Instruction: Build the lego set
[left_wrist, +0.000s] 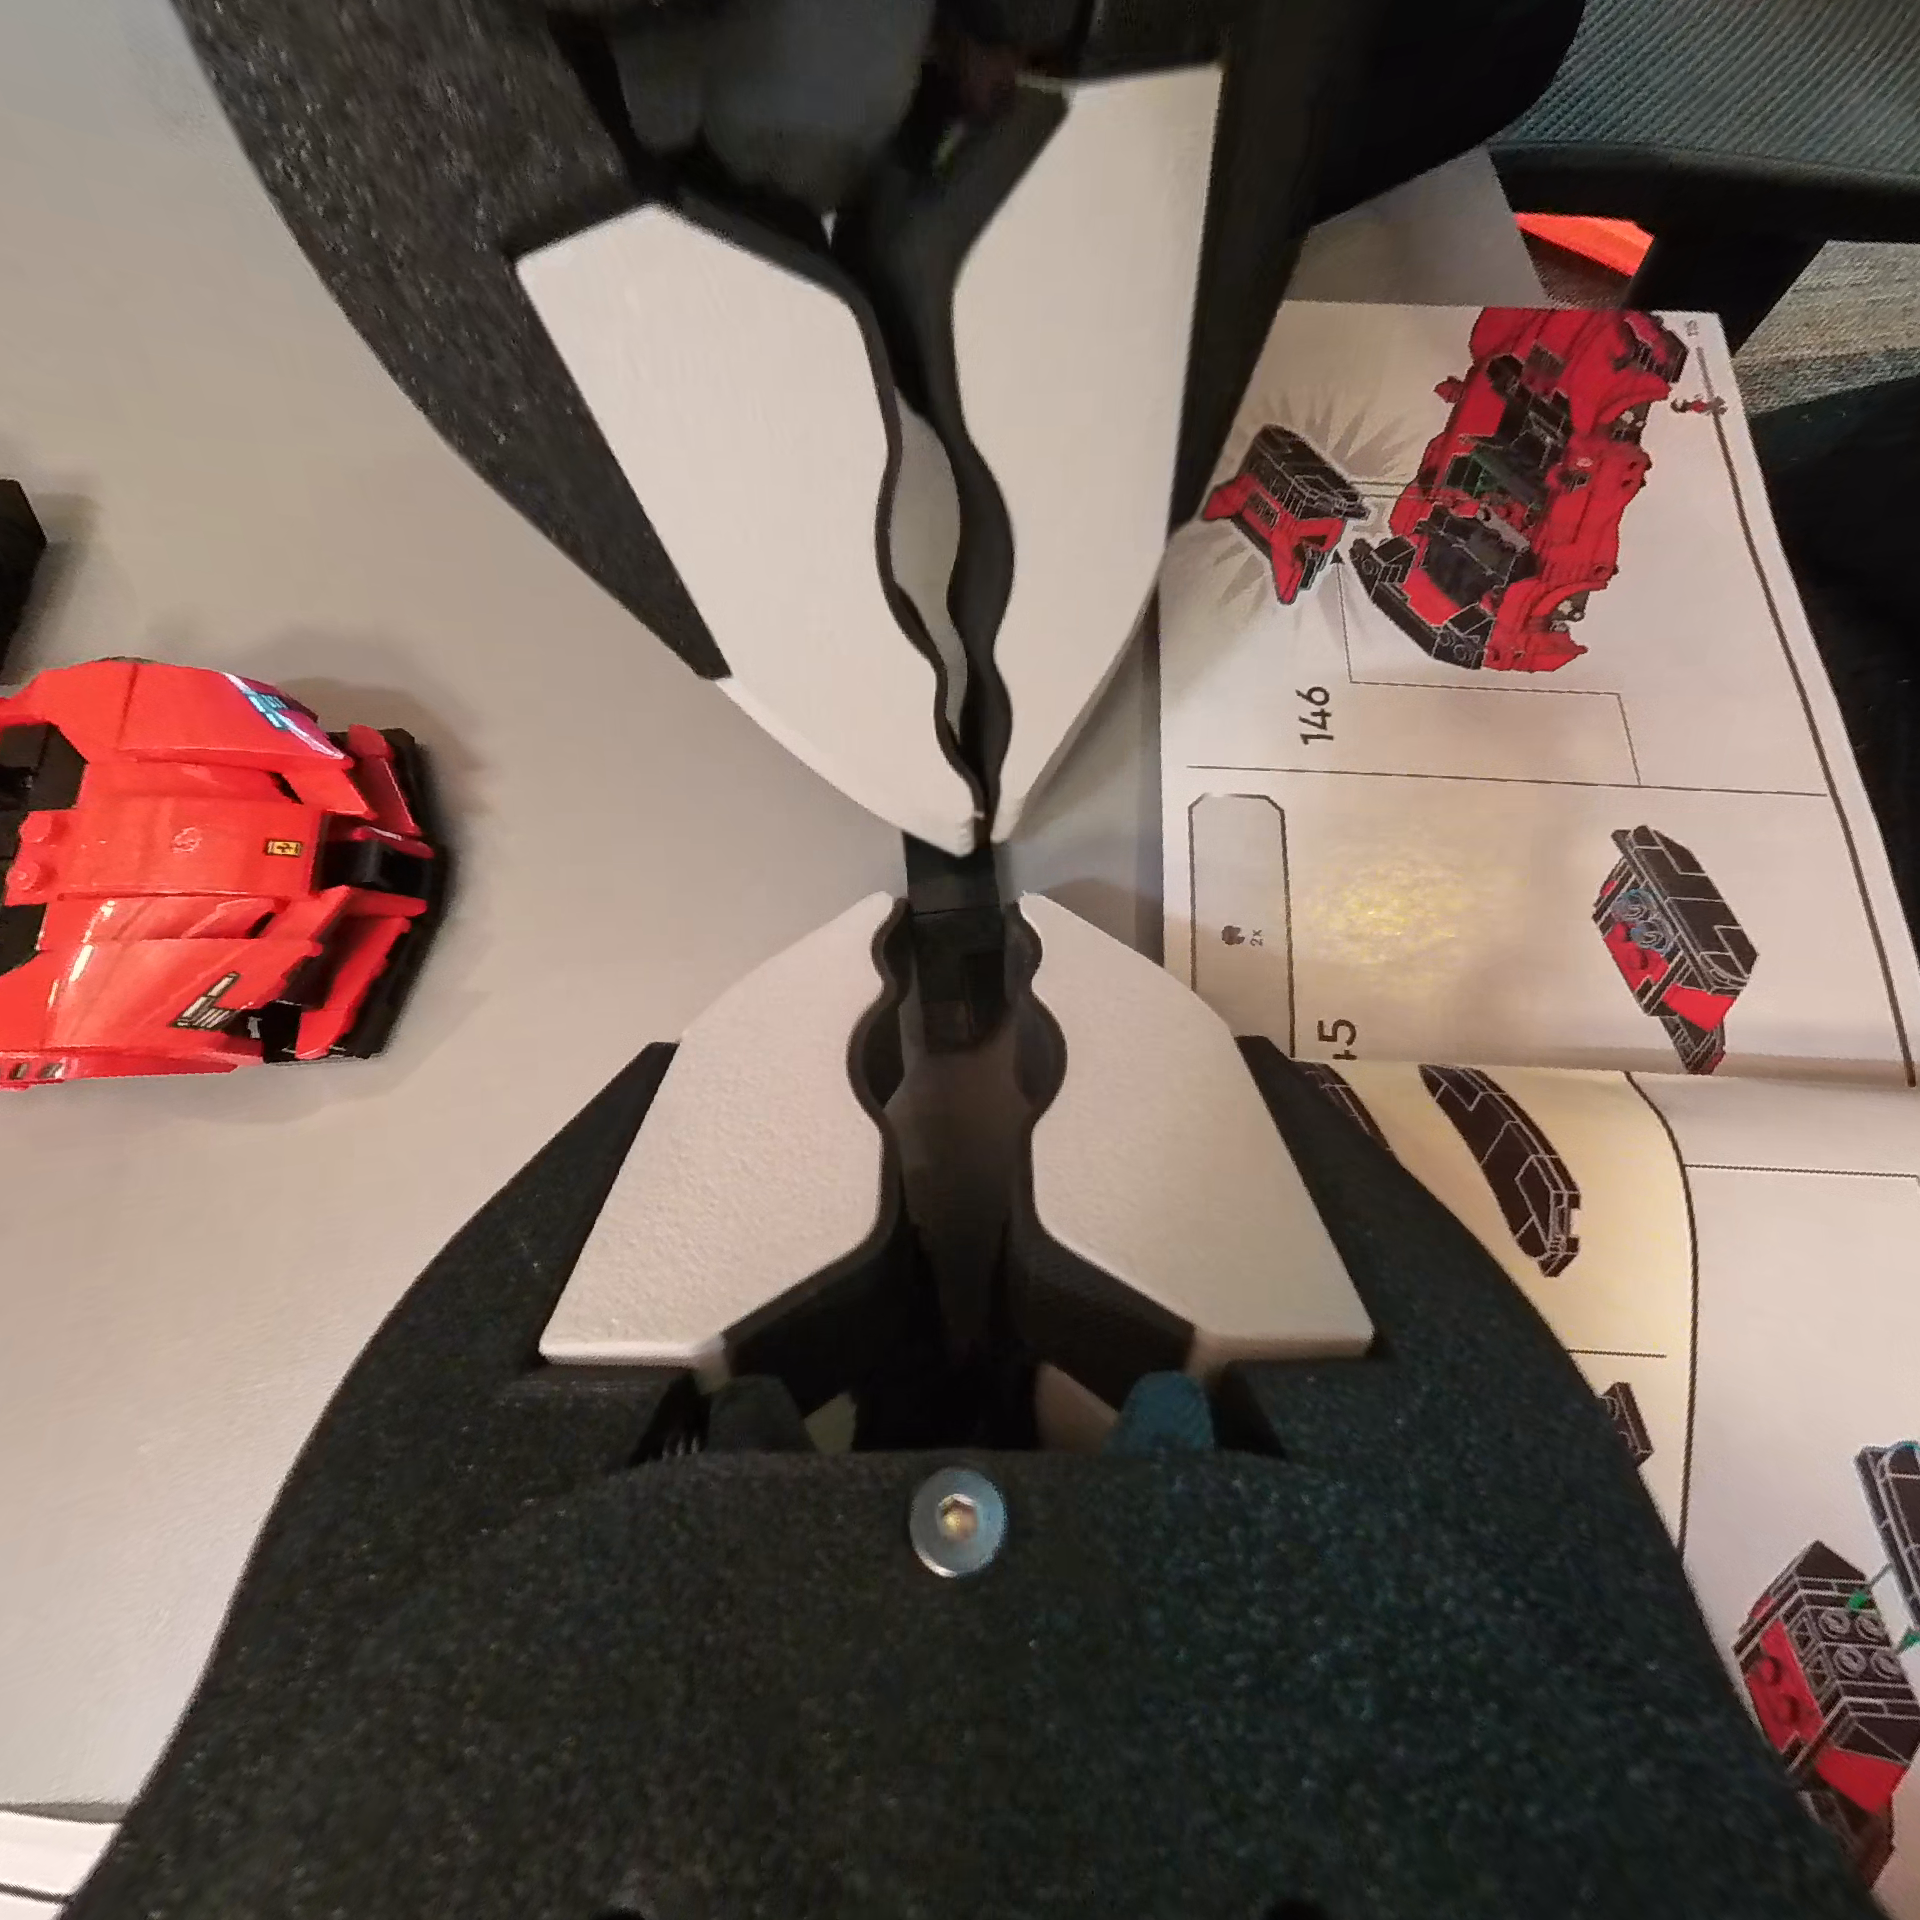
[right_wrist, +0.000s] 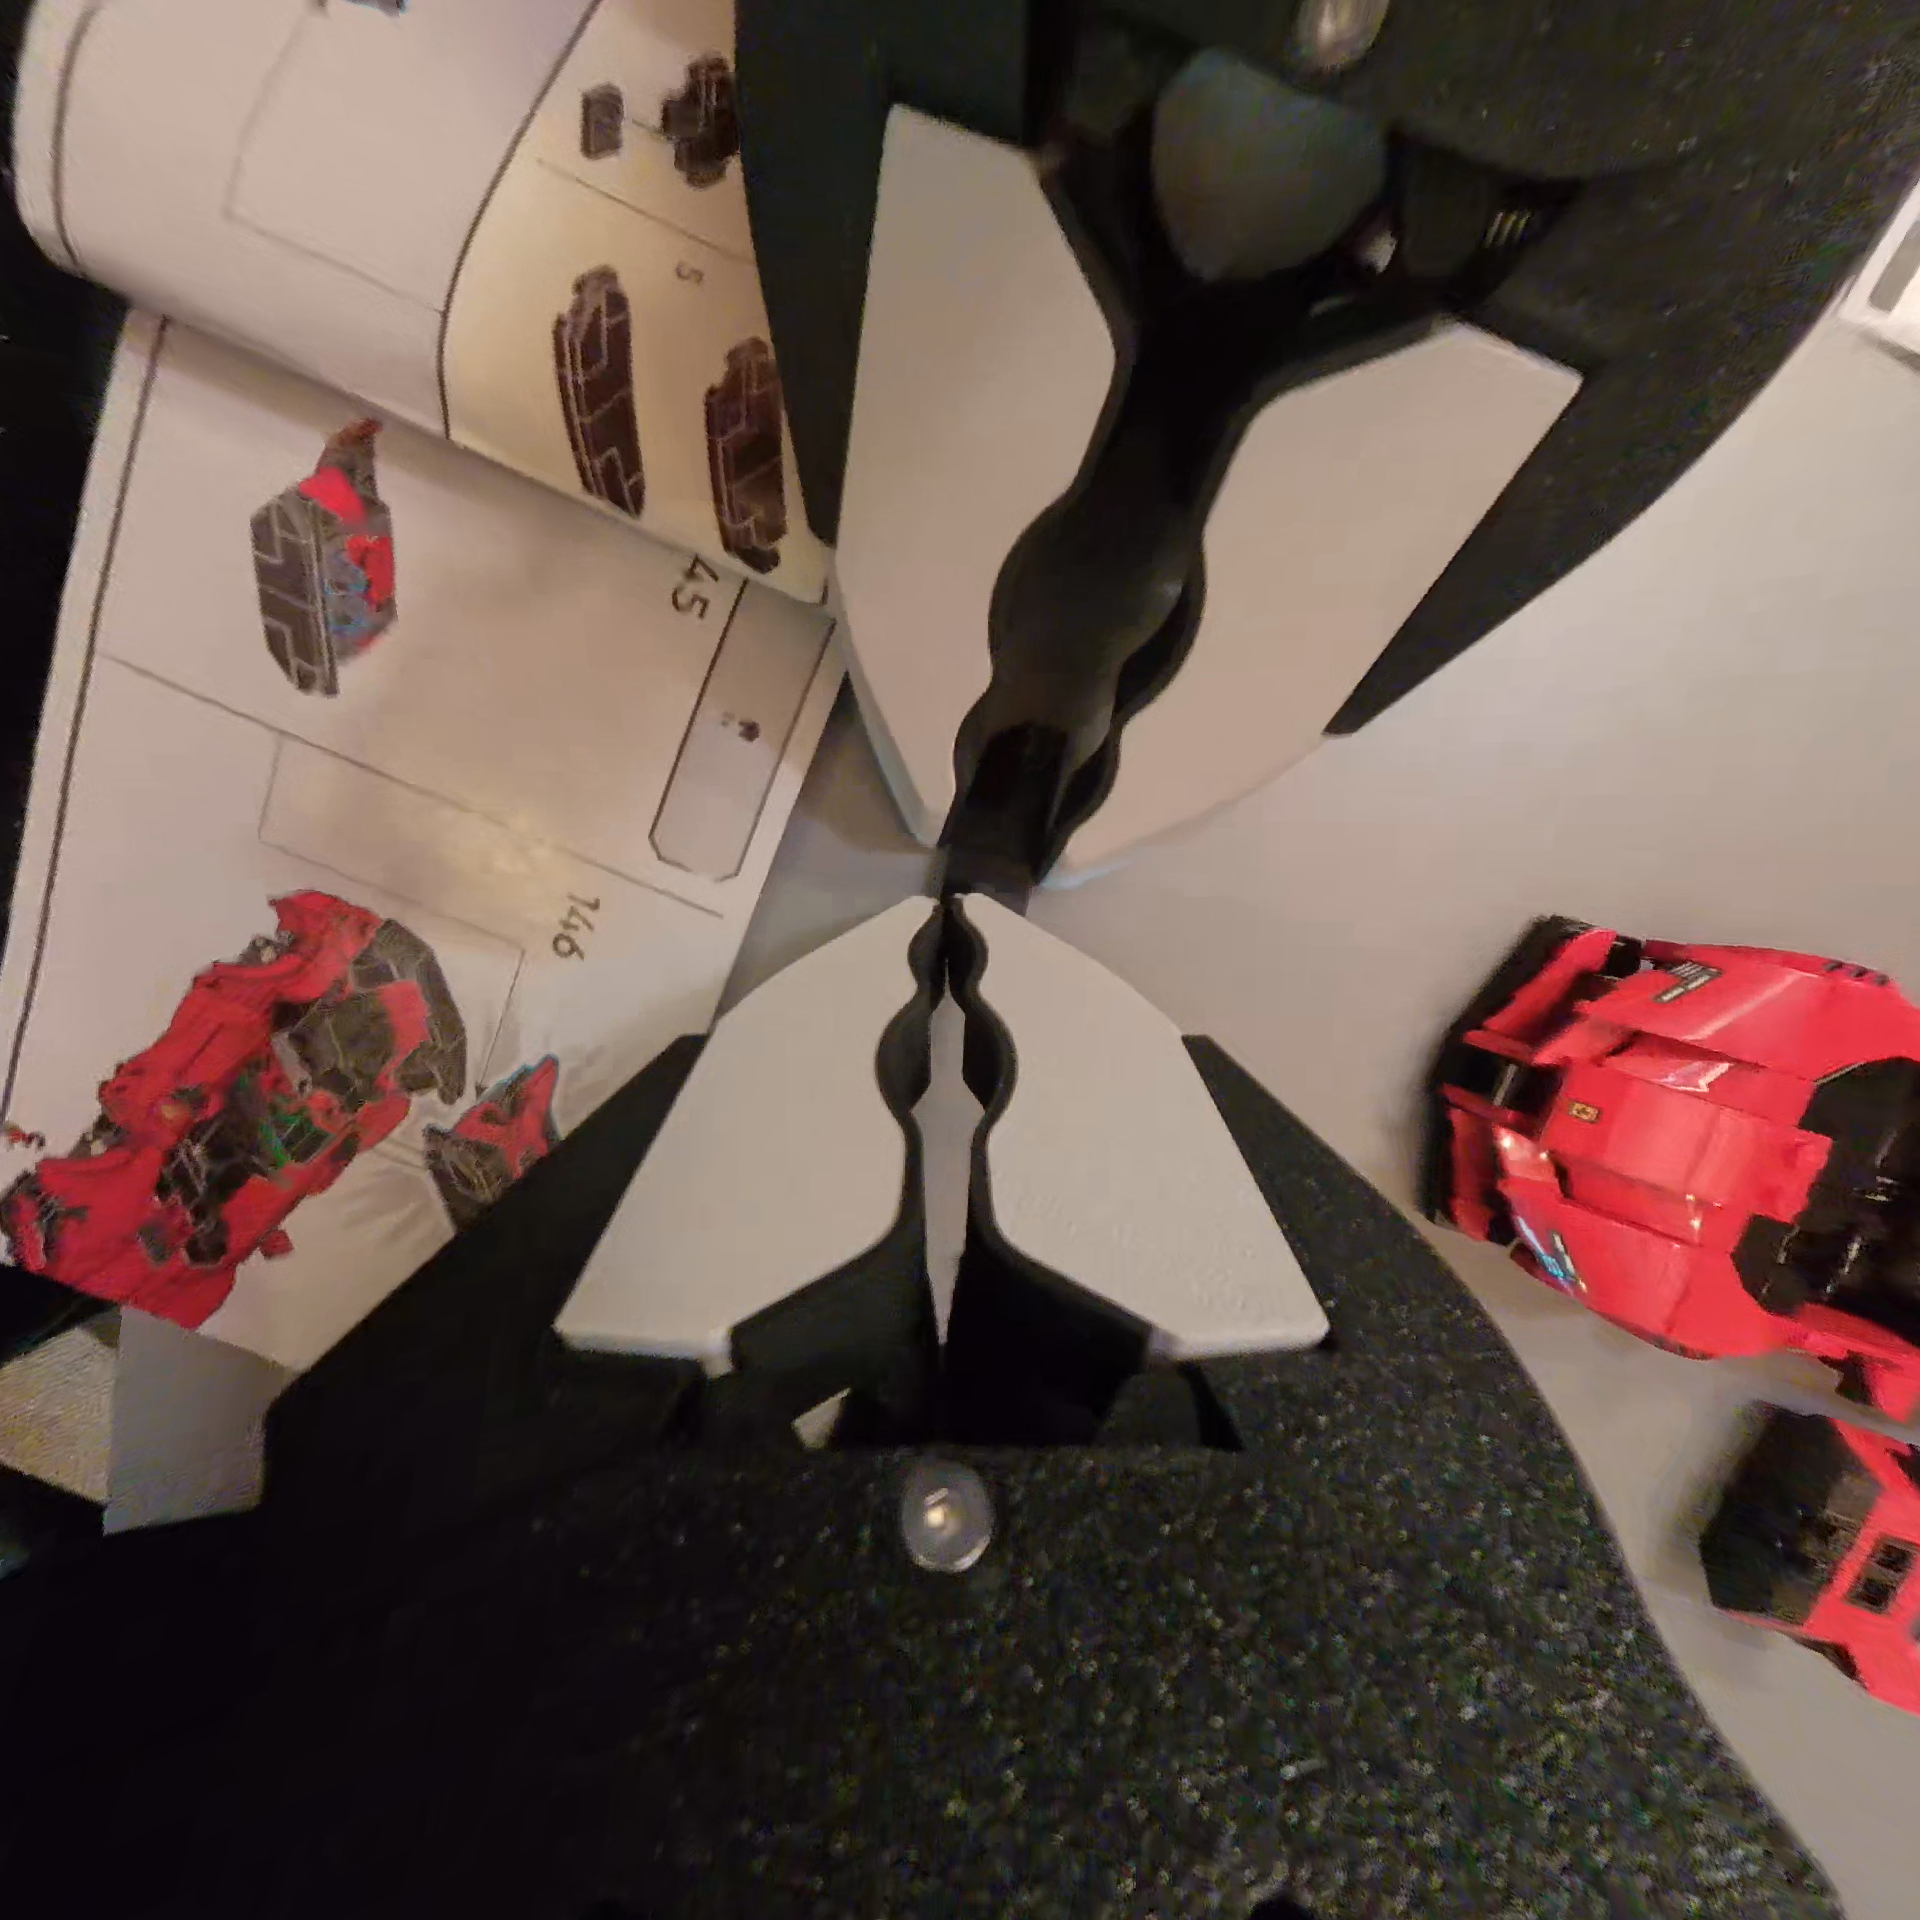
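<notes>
black piece (left_wrist: 951, 940) pinched between both claws' tips.

Each camera sits just behind its own gripper and looks steeply down at the pale table (left_wrist: 312, 1299) from close range. The two views face each other, each showing the other gripper tip to tip at top centre. Both share the open instruction booklet (left_wrist: 1507, 883) and the red toy car (left_wrist: 208, 873), on opposite sides.

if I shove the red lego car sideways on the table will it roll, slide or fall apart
The red lego car would probably slide rather than roll: it sits low and flat on the smooth table, with no wheels visible. It looks light. Its body shows many separate panels, so a hard shove might pop some loose.
</notes>
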